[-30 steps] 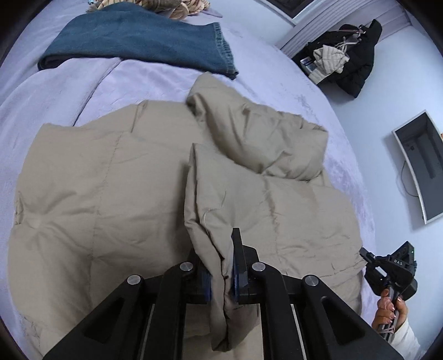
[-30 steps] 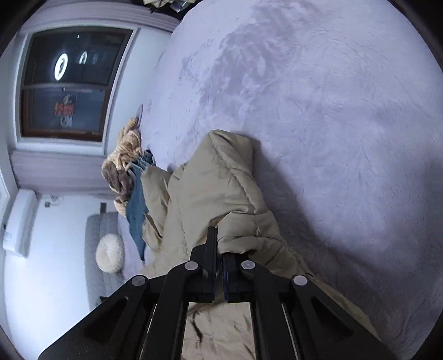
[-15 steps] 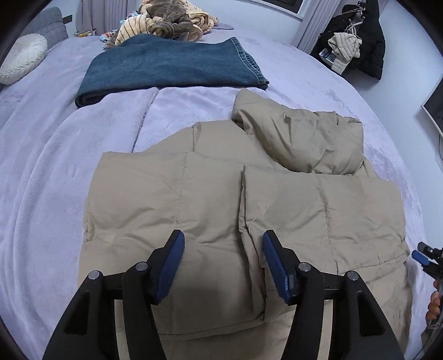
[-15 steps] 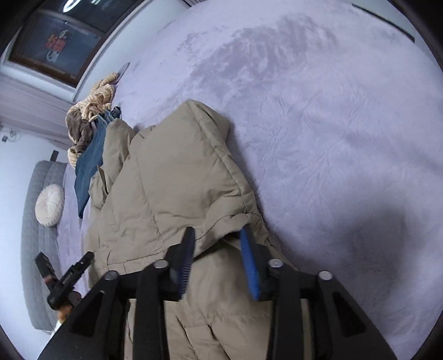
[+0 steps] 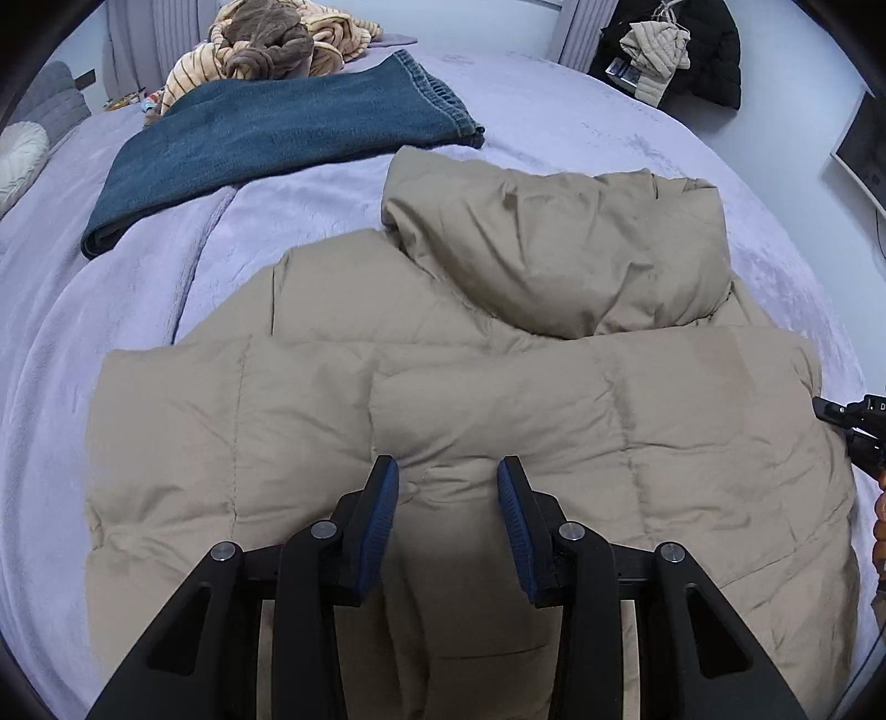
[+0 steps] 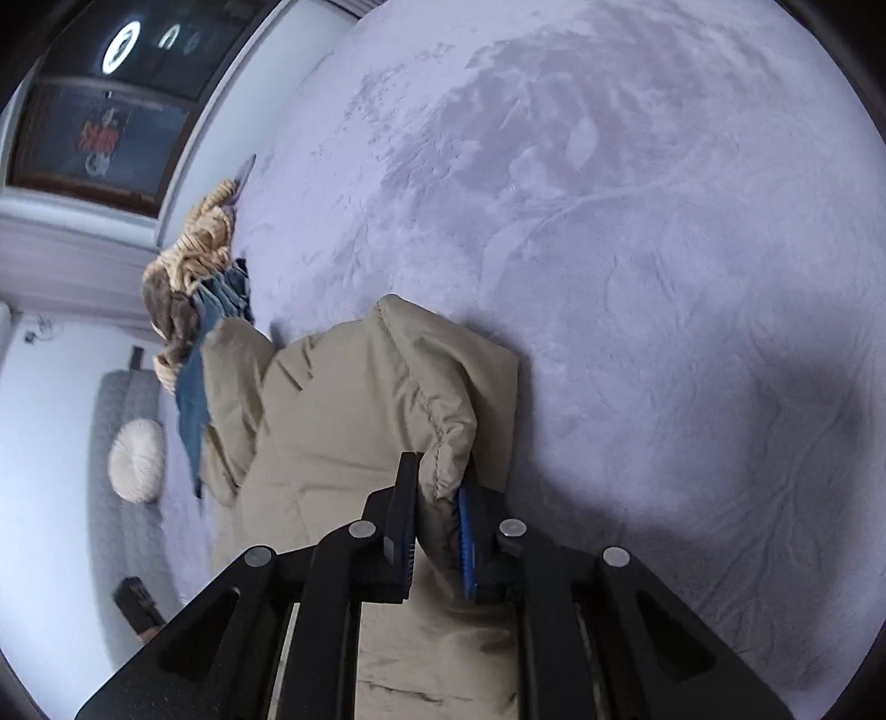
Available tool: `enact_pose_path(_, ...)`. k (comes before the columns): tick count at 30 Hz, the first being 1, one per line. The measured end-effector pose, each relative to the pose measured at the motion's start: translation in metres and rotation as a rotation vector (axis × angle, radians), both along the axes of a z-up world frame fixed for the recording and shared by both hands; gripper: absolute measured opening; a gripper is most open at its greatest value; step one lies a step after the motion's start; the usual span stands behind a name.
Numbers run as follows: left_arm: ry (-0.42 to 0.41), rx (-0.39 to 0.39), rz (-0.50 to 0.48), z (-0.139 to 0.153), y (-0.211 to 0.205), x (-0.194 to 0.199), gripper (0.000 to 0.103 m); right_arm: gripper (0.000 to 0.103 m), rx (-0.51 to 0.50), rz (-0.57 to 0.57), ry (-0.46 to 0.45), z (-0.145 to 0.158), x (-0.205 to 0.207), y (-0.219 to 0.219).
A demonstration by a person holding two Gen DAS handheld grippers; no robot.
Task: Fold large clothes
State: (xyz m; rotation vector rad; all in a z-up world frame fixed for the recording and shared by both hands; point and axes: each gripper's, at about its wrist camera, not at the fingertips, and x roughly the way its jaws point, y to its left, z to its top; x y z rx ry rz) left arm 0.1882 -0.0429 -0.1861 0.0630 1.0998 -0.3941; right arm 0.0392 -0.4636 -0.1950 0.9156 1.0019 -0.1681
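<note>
Left wrist view: we see the beige puffer jacket (image 5: pixel 498 399) spread flat over the lavender bedspread (image 5: pixel 111 310), filling the centre and lower part of the frame. Its hood (image 5: pixel 559 243) lies bunched at upper centre. Sleeve panel folded in over the body, with the fold edge running down the middle.

Left gripper (image 5: pixel 447 471) at bottom centre, pointed down at the jacket. Its jaws have just been closing from a wider spread and now stand partly apart, blue pads on either side of a raised ridge of fabric. We see no pinch; the pads look clear of the cloth.

Folded blue jeans (image 5: pixel 277 122) lie in the upper left, just beyond the hood. A heap of striped and brown fabric (image 5: pixel 271 44) sits behind them at the top edge. Dark coat (image 5: pixel 698 50) hangs at upper right. At the right edge, a bit of the other gripper's black frame shows beside the jacket hem.

Right wrist view (frame is rolled, so the room sits sideways): right gripper (image 6: pixel 437 487) at lower centre. Its jaws have just been closing and now stand narrow, with a stitched fold of the jacket edge squeezed between the pads. Jacket bulk runs up and left from there. Bare bedspread fills the right half. White round cushion (image 6: pixel 137 459) at far left.
</note>
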Motion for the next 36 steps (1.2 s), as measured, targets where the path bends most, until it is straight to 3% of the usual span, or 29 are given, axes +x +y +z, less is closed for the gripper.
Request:
enact_pose_path(6,-0.016,0.01,0.008,-0.007,-0.002,-0.002,0.041,0.015,-0.093,0.016,0.014,-0.015,0.001,0.003)
enact_pose_path(9,-0.013,0.024,0.039,0.001,0.005,-0.005,0.046,0.024,-0.167,0.024,0.045,0.001,-0.008,0.008)
enact_pose_path(13,-0.008,0.036,0.078,0.017,0.019,-0.018,0.046,0.032,-0.338,0.11,0.093,0.027,-0.028,0.025)
enact_pose_path(18,0.014,0.091,0.072,0.019,0.024,-0.04,0.046,0.042,-0.434,0.182,0.161,0.036,-0.053,0.043)
enact_pose_path(25,0.07,0.108,0.123,0.036,0.026,-0.066,0.046,0.043,-0.332,0.158,0.191,0.057,-0.088,0.047)
enact_pose_path(32,0.116,0.104,0.132,0.071,0.021,-0.111,0.046,0.056,-0.223,0.162,0.189,0.085,-0.124,0.063)
enact_pose_path(33,0.125,0.098,0.135,0.075,0.02,-0.118,0.051,0.059,-0.216,0.163,0.189,0.088,-0.129,0.065)
enact_pose_path(34,0.132,0.095,0.139,0.079,0.019,-0.125,0.078,0.061,-0.208,0.167,0.188,0.091,-0.133,0.067)
enact_pose_path(35,0.124,0.091,0.152,0.084,0.019,-0.132,0.096,0.062,-0.198,0.171,0.186,0.094,-0.137,0.069)
enact_pose_path(36,0.099,0.083,0.168,0.092,0.019,-0.142,0.097,0.063,-0.19,0.174,0.187,0.097,-0.141,0.072)
